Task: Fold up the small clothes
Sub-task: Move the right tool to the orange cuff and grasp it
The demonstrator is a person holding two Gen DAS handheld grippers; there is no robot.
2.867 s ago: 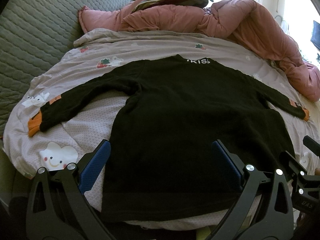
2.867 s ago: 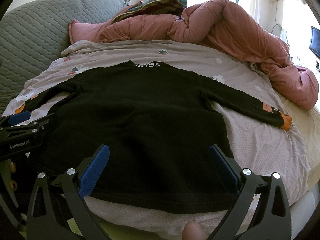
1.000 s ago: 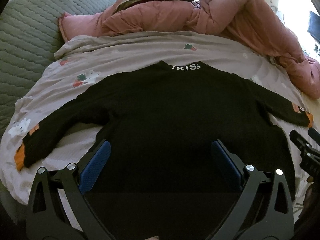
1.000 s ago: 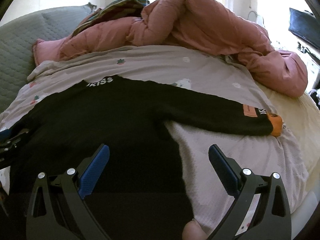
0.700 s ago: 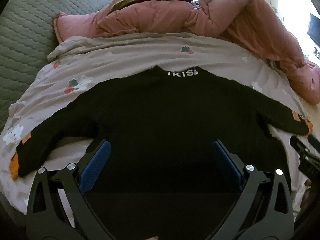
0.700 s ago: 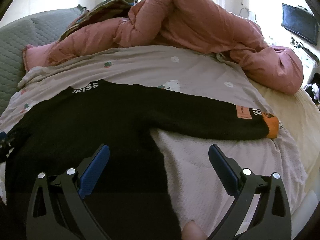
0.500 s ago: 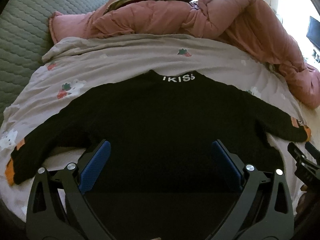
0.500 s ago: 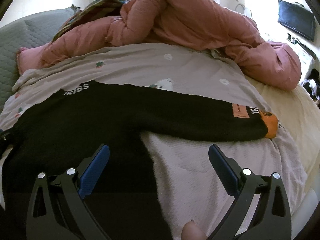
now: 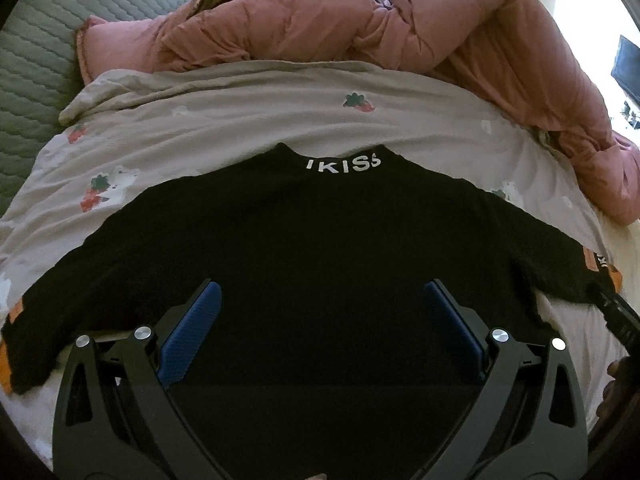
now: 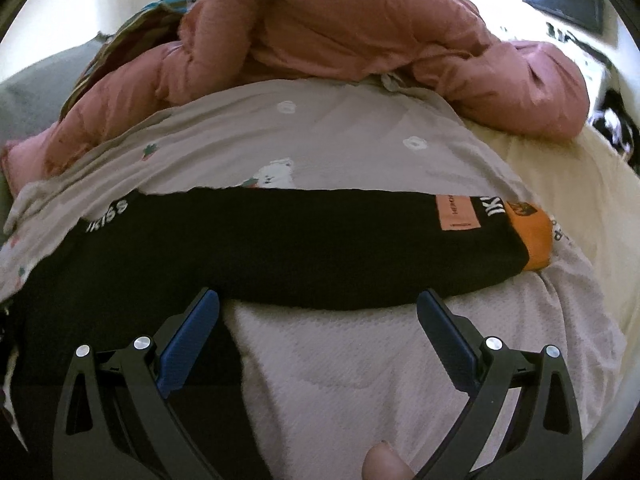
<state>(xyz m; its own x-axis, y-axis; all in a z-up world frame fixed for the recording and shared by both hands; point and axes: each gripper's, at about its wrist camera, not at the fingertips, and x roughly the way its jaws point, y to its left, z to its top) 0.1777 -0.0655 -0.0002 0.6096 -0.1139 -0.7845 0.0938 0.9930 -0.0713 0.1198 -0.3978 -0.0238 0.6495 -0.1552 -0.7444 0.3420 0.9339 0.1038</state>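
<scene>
A small black long-sleeved top (image 9: pixel 320 248) lies flat on the bed, collar lettering "IKISS" (image 9: pixel 342 163) at the far side, sleeves spread to both sides. My left gripper (image 9: pixel 320 300) is open and empty, hovering over the middle of the top's body. My right gripper (image 10: pixel 318 300) is open and empty, just short of the right sleeve (image 10: pixel 320 248), which ends in an orange cuff (image 10: pixel 532 236). The right gripper's tip shows at the right edge of the left wrist view (image 9: pixel 620 316).
The top lies on a grey printed sheet (image 9: pixel 248 112) and a dotted blanket (image 10: pixel 360 368). A pink duvet (image 9: pixel 400 28) is heaped at the far side. A green quilted headboard (image 9: pixel 36 48) stands at the left. A cream mattress (image 10: pixel 580 184) lies at the right.
Both grippers have moved forward over the top. The right gripper has swung right, from the body toward the right sleeve. Both stayed open.
</scene>
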